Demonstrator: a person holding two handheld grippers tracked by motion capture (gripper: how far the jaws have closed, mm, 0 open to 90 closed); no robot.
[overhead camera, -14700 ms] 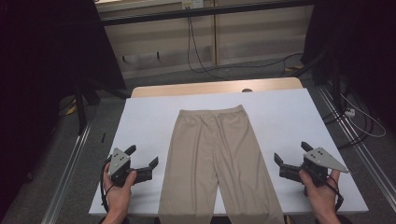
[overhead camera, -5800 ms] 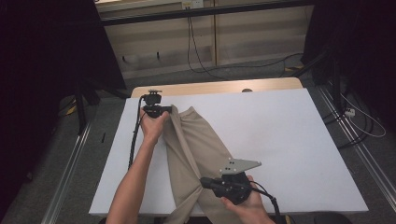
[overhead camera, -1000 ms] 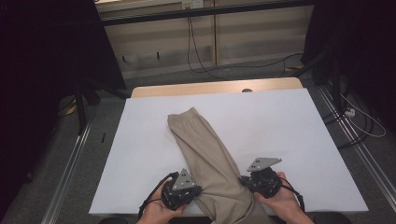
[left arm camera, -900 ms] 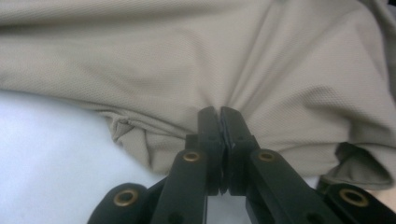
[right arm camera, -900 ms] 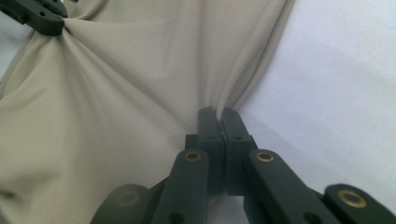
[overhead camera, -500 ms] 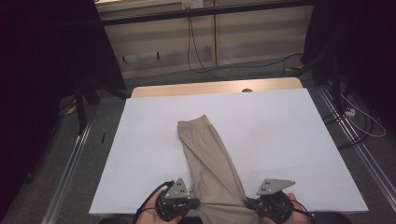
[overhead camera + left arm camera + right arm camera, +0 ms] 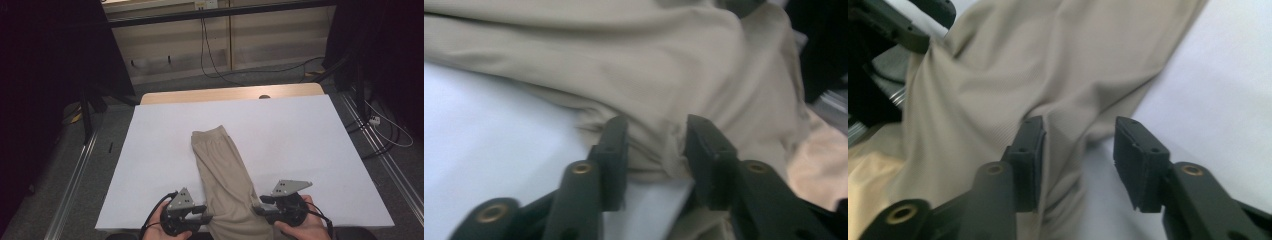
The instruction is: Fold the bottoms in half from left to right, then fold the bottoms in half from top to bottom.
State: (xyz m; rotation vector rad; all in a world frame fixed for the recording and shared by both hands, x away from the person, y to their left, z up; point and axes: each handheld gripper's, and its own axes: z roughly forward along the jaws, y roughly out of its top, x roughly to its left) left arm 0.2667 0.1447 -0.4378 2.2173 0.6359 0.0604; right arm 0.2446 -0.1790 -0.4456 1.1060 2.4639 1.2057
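A pair of beige fabric trousers [image 7: 225,180], folded lengthwise into a narrow strip, lies on the white-covered tabletop [image 7: 300,135] with its waistband end towards the far side and its lower end at the near edge. The left hand-held gripper [image 7: 197,216] sits at the strip's left side near that edge, and the right hand-held gripper [image 7: 262,206] sits at its right side, each held in a hand.
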